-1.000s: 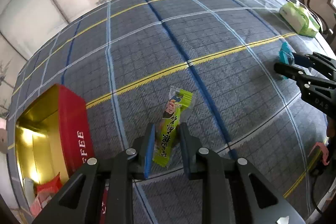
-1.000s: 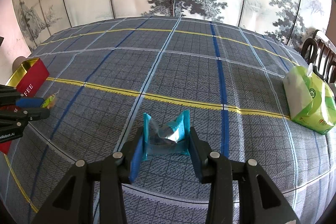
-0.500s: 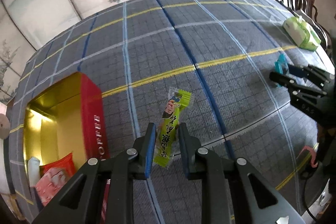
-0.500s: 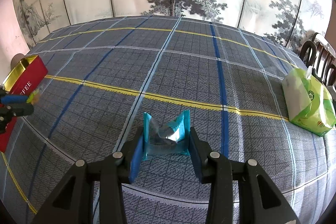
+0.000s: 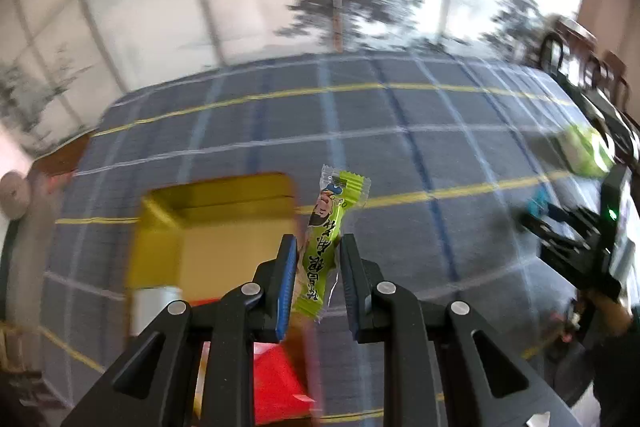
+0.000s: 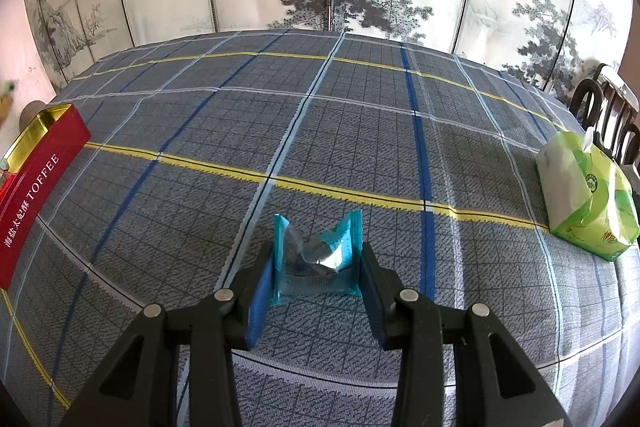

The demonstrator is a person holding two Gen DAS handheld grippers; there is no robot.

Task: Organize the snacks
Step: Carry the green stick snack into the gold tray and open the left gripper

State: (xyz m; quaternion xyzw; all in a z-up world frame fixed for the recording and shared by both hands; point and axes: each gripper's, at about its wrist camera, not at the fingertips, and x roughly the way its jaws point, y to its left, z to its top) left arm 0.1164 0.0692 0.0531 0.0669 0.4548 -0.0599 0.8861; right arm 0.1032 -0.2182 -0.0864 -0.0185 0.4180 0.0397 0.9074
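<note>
1. The left gripper (image 5: 318, 259) was clenched on a long lime-green plastic snack stick with a cartoon face (image 5: 325, 247), carried in the air above the cloth, its upper end standing clear of the pads
2. Just left of and below it stood an open red toffee tin with a gold inside (image 5: 224, 223), blurred
3. The right gripper (image 6: 316, 273) grasped a crumpled teal foil snack packet (image 6: 316, 259) low over the grey plaid tablecloth (image 6: 320, 131)
4. A green-and-white tissue pack (image 6: 584, 195) lay well apart at the cloth's right edge
</note>
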